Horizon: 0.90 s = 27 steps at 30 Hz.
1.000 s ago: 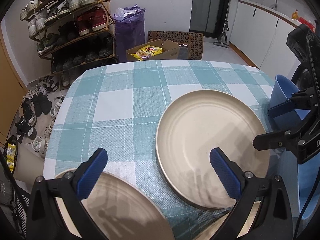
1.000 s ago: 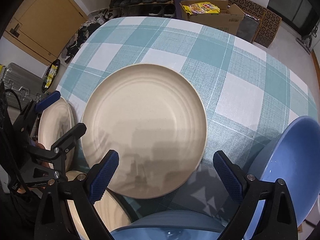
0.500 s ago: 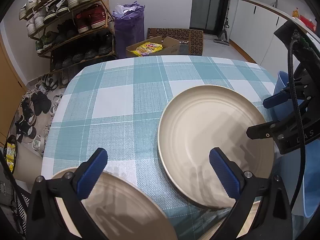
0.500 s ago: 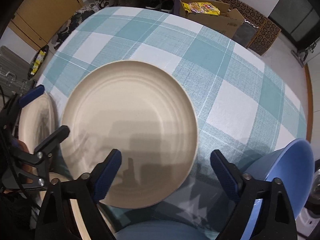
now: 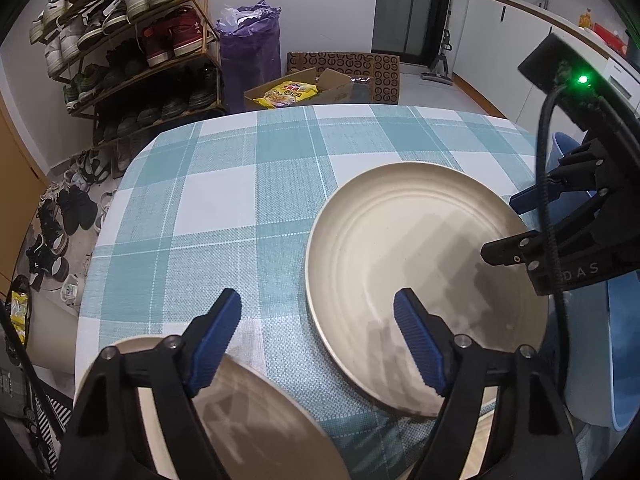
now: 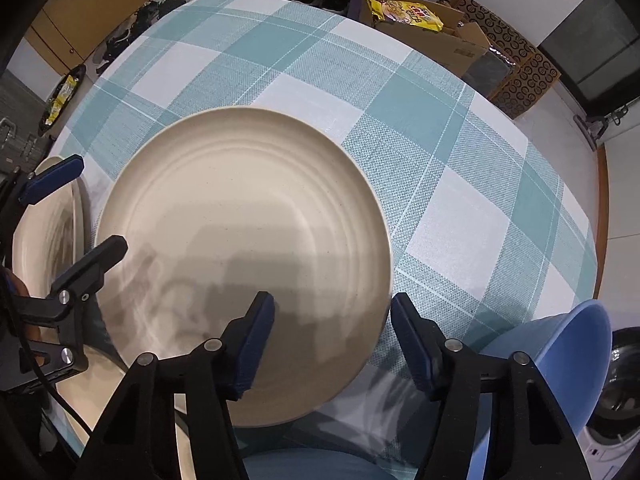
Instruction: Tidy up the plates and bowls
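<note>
A large cream plate [image 5: 420, 288] [image 6: 244, 256] lies on the teal-checked table [image 5: 240, 184]. A second cream plate [image 5: 248, 420] [image 6: 44, 216] lies at the table's near left edge, with a third cream plate's rim [image 6: 96, 392] beside it. A blue bowl [image 6: 560, 360] [image 5: 624, 352] stands at the right; another blue bowl's rim [image 6: 312, 464] shows below. My left gripper [image 5: 316, 336] is open, its fingers over the gap between the two plates. My right gripper [image 6: 332, 336] is open, straddling the large plate's near right rim. Neither holds anything.
The table edge [image 5: 120, 184] drops to a floor with a shoe rack [image 5: 132, 40], loose shoes, a purple bag [image 5: 250, 44] and a cardboard box [image 5: 304, 88]. White cabinets [image 5: 520, 40] stand at the right. A washing machine [image 6: 612, 400] is by the blue bowl.
Both grippers' jaws have narrowed but stay open. The right gripper has moved forward to the large plate's rim. The left gripper has risen slightly and the plates look smaller.
</note>
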Each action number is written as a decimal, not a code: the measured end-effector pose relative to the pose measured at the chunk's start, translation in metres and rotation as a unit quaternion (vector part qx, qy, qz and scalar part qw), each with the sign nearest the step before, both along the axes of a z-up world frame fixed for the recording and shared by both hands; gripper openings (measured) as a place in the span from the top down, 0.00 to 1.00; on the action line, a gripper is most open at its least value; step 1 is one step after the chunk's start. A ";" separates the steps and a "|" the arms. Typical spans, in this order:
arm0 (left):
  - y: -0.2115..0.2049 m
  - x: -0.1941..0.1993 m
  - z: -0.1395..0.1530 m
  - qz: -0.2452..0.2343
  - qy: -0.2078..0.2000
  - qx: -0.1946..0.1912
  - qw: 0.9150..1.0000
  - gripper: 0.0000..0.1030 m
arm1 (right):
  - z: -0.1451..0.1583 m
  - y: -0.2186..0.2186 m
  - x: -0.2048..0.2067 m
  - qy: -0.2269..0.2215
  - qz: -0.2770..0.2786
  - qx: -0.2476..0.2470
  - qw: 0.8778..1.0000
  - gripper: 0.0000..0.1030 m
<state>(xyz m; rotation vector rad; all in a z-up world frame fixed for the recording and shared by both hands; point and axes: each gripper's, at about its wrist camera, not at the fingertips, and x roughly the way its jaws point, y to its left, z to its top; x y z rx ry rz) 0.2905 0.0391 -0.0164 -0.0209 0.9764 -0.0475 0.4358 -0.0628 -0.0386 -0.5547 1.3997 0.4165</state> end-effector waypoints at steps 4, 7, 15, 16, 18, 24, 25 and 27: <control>0.001 -0.001 -0.001 -0.002 0.002 -0.003 1.000 0.28 | -0.005 0.000 -0.001 0.000 -0.002 -0.016 1.000 0.39; 0.000 0.000 -0.004 -0.007 0.011 -0.004 1.000 0.36 | -0.007 0.000 -0.002 0.005 -0.001 -0.018 1.000 0.39; -0.004 -0.001 -0.009 -0.017 0.027 -0.005 0.999 0.44 | -0.007 -0.006 -0.004 0.005 -0.004 -0.021 1.000 0.47; -0.004 -0.001 -0.010 -0.018 0.029 -0.006 0.999 0.44 | -0.007 -0.007 -0.005 0.007 -0.004 -0.023 1.000 0.49; -0.004 -0.001 -0.011 -0.020 0.034 -0.006 0.999 0.46 | -0.008 -0.006 -0.007 0.009 -0.002 -0.026 1.000 0.51; -0.006 -0.003 -0.015 -0.022 0.043 -0.009 0.999 0.54 | -0.008 -0.007 -0.007 0.010 -0.001 -0.027 1.000 0.53; -0.006 -0.003 -0.015 -0.021 0.044 -0.010 0.999 0.56 | -0.007 -0.007 -0.008 0.010 0.001 -0.029 1.000 0.53; -0.005 -0.004 -0.016 -0.019 0.045 -0.014 0.999 0.60 | -0.007 -0.002 -0.010 0.008 0.003 -0.032 0.999 0.56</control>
